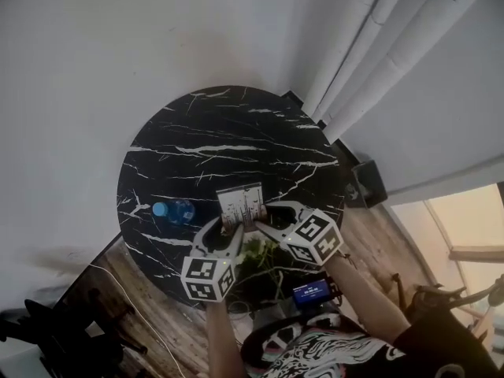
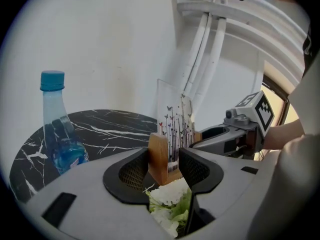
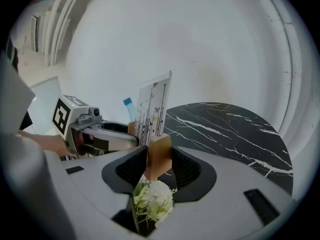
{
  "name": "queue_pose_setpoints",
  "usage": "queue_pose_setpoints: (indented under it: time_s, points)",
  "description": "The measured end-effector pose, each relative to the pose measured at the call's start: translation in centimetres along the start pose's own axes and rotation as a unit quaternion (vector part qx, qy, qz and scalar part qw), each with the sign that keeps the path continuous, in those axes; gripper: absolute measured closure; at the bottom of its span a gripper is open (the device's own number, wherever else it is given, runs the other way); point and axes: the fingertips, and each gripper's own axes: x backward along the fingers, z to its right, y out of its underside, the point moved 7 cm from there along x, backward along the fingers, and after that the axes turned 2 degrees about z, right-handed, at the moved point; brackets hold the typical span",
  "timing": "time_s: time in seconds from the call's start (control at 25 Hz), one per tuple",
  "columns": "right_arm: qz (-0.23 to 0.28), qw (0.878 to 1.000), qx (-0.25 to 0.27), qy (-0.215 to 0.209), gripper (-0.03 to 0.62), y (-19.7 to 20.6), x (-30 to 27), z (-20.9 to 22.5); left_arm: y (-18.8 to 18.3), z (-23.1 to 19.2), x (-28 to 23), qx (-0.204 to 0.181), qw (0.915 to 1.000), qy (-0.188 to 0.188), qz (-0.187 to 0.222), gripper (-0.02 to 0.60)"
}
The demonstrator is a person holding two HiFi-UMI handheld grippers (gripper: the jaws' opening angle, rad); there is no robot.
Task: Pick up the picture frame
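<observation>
The picture frame (image 1: 240, 205) is a clear panel printed with butterflies and stems, set in wooden end blocks. It hangs a little above the round black marble table (image 1: 228, 132), near the table's front edge. My left gripper (image 1: 229, 227) is shut on the frame's left wooden block (image 2: 160, 156), with the pads pressing on both of its sides. At the other end, my right gripper (image 1: 264, 217) is shut on the right wooden block (image 3: 158, 156). The panel (image 3: 152, 109) stands upright between the two grippers.
A clear bottle with a blue cap (image 1: 169, 209) stands on the table left of the frame. White flowers (image 2: 170, 204) lie below the grippers. White pipes (image 1: 370, 30) run up the wall at the back right. A black box (image 1: 368, 181) sits on the wooden floor.
</observation>
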Motion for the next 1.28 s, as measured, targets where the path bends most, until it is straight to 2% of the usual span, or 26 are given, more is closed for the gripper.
queue_pose_setpoints:
  time_s: [0.16,0.36,0.68,1.28]
  points:
    - [0.005,1.0,0.001,0.005,0.433,0.0,1.5,-0.8,0.0,1.3,0.8,0.013,0.9999,0.004,0.01,0.385]
    - [-0.001,1.0,-0.004,0.016,0.433,0.6,3.2,-2.3,0.3,2.8,2.1,0.021,0.9997,0.009,0.0,0.385]
    - [0.004,1.0,-0.005,0.027,0.433,0.5,5.4,-4.9,0.1,4.6,4.6,0.016,0.9998,0.015,0.003,0.385]
    - [0.044,0.998,-0.014,0.04,0.433,1.0,8.7,-7.7,0.0,7.1,7.3,0.029,0.9989,0.032,0.019,0.385]
